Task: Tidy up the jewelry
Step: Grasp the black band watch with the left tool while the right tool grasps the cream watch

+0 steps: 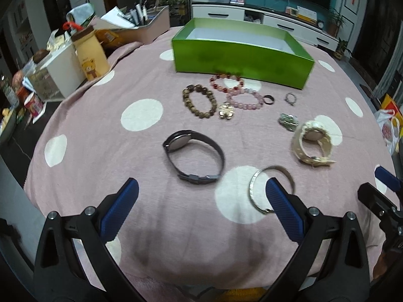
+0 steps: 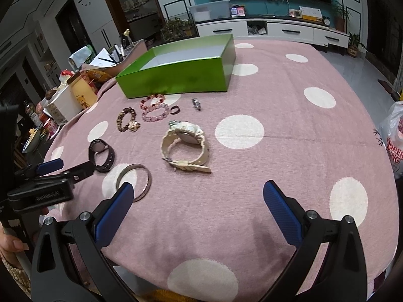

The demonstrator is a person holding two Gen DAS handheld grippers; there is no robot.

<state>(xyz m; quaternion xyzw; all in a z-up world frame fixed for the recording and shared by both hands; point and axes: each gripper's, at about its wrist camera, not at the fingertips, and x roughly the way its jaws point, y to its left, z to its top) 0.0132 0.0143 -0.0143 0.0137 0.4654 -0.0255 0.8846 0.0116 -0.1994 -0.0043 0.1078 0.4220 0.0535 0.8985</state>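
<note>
An open green box stands at the far side of the pink dotted cloth. In front of it lie a brown bead bracelet, a red one, a pink one, a gold brooch, small rings and a green clip. Nearer lie a black watch, a cream watch and a silver bangle. My left gripper is open, just short of the black watch. My right gripper is open, short of the cream watch.
Clutter crowds the left table edge: a yellow bear jar, a white box, a pink organiser with papers. A plastic bag hangs at the right. The left gripper's body shows at the left of the right wrist view.
</note>
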